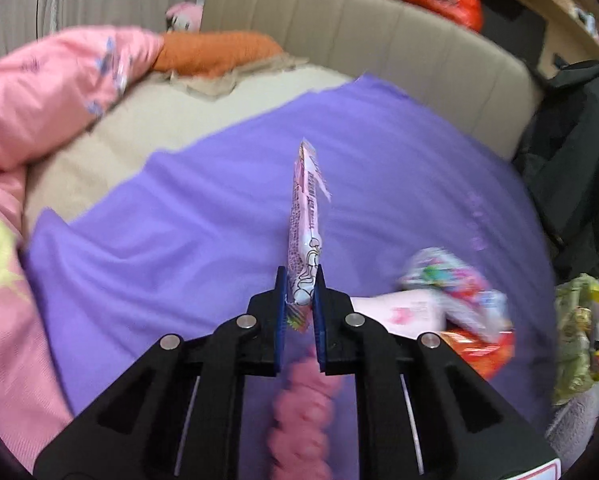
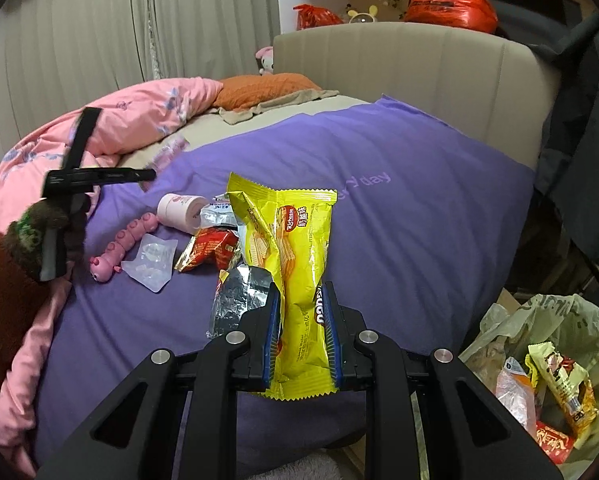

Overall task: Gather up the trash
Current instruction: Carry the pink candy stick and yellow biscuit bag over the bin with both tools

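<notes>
Yellow foil wrapper (image 2: pixel 299 272) feels light, crinkly and slippery, so my right hand-held gripper (image 2: pixel 301 320) clamps its lower half while my left hand-held gripper (image 1: pixel 299 304) pinches a thin pink wrapper (image 1: pixel 305 224) by its end.

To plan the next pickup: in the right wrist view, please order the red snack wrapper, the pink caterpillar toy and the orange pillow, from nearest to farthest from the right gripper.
1. red snack wrapper, just left ahead of the right gripper.
2. pink caterpillar toy, farther left.
3. orange pillow, by the headboard.

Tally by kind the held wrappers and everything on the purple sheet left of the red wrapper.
Held wrappers: 2 (pink wrapper, left gripper; yellow wrapper, right gripper)
Tissue roll: 1
Pink caterpillar toy: 1
Clear plastic pouch: 1
Total: 5
</notes>
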The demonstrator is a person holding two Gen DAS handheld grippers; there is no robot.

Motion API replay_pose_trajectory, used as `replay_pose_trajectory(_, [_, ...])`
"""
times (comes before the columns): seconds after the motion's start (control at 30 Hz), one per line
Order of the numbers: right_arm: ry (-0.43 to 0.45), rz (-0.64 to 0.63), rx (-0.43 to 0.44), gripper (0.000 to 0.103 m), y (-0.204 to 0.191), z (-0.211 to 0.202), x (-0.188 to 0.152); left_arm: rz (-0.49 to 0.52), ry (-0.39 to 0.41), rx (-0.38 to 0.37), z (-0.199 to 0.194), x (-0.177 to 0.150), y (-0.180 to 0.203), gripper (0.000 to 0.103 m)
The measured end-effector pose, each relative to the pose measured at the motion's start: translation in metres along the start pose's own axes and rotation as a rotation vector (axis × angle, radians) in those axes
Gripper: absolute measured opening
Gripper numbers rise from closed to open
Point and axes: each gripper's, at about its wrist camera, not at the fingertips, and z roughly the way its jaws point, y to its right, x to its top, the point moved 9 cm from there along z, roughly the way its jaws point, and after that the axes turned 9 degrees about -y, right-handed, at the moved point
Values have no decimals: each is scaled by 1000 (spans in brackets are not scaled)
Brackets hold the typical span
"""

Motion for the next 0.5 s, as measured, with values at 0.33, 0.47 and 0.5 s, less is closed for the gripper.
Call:
replay_pose_trajectory(0.33, [111,94,10,20,51,-59,-6,93,79,-178,-86,-17,152,12])
replay_pose_trajectory(0.47, [160,59,-35,20,76,-94,-6,118,98,-192,-104,-22,213,12])
replay_pose_trajectory(0.5, [170,49,-51,20,83,-102,-6,125,100,-192,-106,-22,225,12])
